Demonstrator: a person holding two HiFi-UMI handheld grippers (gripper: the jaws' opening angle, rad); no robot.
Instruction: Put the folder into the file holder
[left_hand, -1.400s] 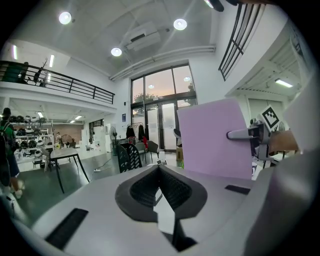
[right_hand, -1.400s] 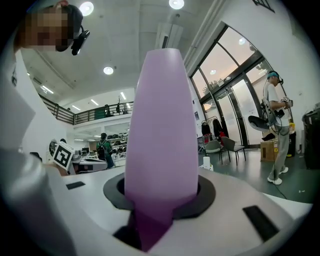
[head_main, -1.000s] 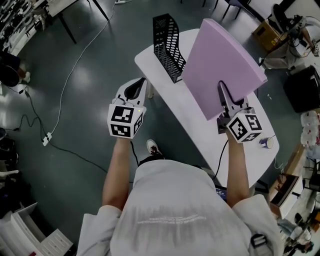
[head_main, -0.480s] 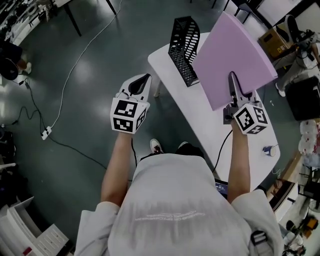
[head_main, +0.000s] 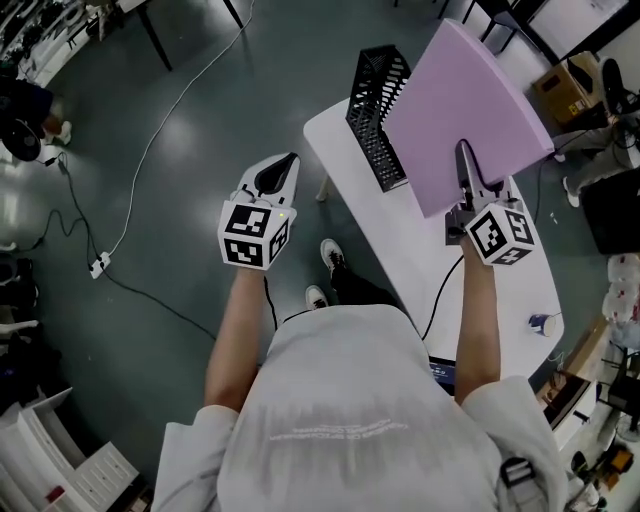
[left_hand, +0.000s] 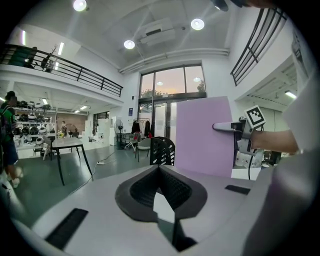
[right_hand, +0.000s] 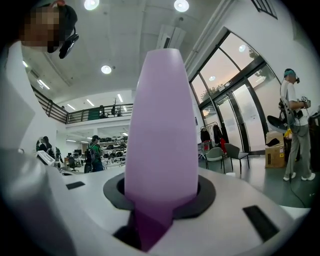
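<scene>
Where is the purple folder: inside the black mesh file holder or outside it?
Outside. The right gripper grips the purple folder upright over the white table, beside the black mesh file holder, not in it.

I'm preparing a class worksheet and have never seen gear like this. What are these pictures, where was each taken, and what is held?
There is no robot: a person holds a two-jaw gripper in each hand. One picture comes from a camera on the person's head, looking down; the other two from cameras riding on the grippers. A white table carries a black mesh file holder. The right gripper clamps a purple folder, upright, near the holder. The left gripper is shut and empty, out over the floor.
</scene>
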